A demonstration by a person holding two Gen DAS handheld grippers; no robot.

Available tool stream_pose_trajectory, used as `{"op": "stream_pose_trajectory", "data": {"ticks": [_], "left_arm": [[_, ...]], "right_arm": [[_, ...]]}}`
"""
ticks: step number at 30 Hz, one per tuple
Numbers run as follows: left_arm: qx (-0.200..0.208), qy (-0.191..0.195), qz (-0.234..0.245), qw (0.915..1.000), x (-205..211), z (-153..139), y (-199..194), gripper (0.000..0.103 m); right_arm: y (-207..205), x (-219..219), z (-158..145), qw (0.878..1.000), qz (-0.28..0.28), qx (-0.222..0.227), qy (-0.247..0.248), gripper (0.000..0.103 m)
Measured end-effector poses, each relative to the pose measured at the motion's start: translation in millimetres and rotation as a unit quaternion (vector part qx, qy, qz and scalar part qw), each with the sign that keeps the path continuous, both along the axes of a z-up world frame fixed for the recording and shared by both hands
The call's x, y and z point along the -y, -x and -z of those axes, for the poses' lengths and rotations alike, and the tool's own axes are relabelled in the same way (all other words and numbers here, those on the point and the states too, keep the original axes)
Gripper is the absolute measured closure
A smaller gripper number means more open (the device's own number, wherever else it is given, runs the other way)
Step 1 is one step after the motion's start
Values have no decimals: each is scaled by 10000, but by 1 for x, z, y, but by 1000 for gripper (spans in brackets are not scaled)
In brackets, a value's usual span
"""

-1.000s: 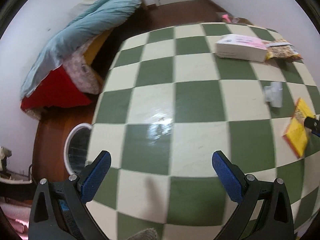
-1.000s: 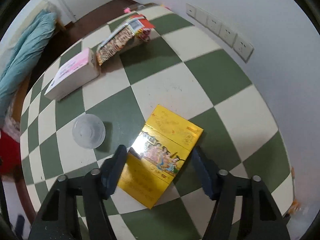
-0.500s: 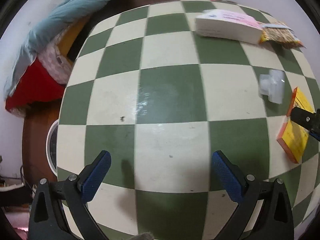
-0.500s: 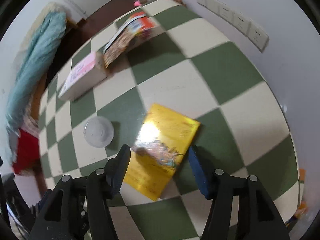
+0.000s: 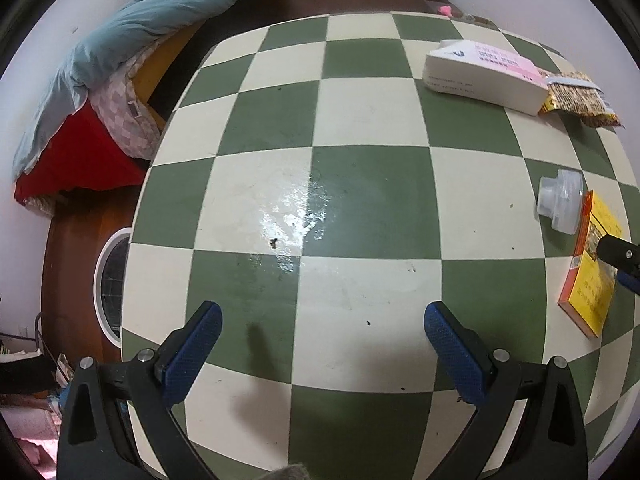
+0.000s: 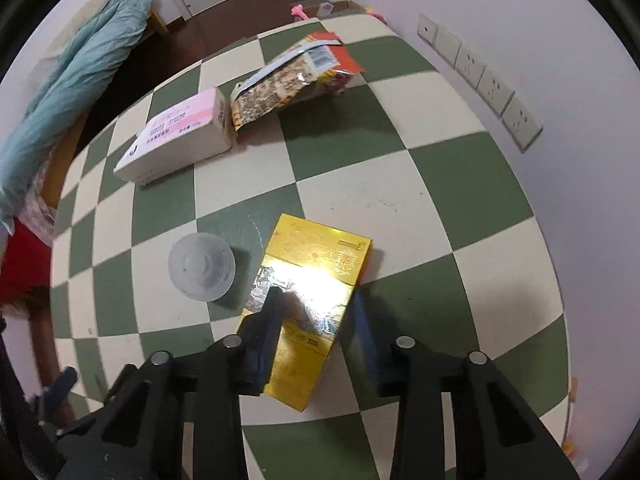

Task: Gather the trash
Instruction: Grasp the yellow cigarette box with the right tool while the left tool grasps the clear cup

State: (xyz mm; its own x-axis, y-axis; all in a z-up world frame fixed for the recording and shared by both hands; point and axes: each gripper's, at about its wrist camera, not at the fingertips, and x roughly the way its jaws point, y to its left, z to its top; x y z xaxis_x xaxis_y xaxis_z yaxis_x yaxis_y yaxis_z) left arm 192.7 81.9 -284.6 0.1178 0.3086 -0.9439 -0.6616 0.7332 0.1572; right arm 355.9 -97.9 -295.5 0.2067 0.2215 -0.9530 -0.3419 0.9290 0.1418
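A flat yellow-gold box (image 6: pixel 316 280) lies on the green-and-cream checkered table (image 6: pixel 400 200). My right gripper (image 6: pixel 316 312) has its fingers against both long sides of the box and is shut on it. The box also shows at the right edge of the left wrist view (image 5: pixel 592 264), with a right fingertip (image 5: pixel 618 252) on it. A clear plastic cup (image 6: pixel 202 266) stands just left of the box. A white-and-pink box (image 6: pixel 180 140) and a snack bag (image 6: pixel 288 76) lie farther back. My left gripper (image 5: pixel 320 344) is open and empty over the table.
A white bin (image 5: pixel 110 280) stands on the floor beyond the table's left edge. A bed with a blue quilt (image 5: pixel 152 24) and red sheet is further left. The wall with sockets (image 6: pixel 480 76) runs along the table's right side.
My right gripper has moved forward and closed from around the yellow box onto its sides. My left gripper has shifted its view over the table and stays open.
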Motion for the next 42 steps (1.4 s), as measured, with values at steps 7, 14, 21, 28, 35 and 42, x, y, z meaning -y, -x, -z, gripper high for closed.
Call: {"op": "stream_pose_trajectory", "data": {"ticks": [7, 14, 21, 28, 35, 42], "left_arm": [[37, -31, -351, 9994, -18, -2, 12, 0], [117, 5, -448, 9989, -22, -6, 20, 0], [636, 196, 220, 9975, 7, -27, -5, 0], [983, 702, 1104, 9865, 45, -36, -72, 0], [798, 682, 1622, 9812, 67, -23, -120, 8], [690, 655, 1749, 9800, 73, -18, -127, 54]], "right_arm": [[-12, -8, 9, 9991, 151, -318, 223, 33], [2, -45, 13, 9942, -417, -50, 994, 36], [11, -35, 4, 9929, -789, 204, 862, 37], [-10, 37, -17, 9979, -332, 267, 497, 37], [-41, 75, -20, 9987, -6, 262, 448, 37], [-49, 82, -18, 9991, 57, 252, 325, 38]]}}
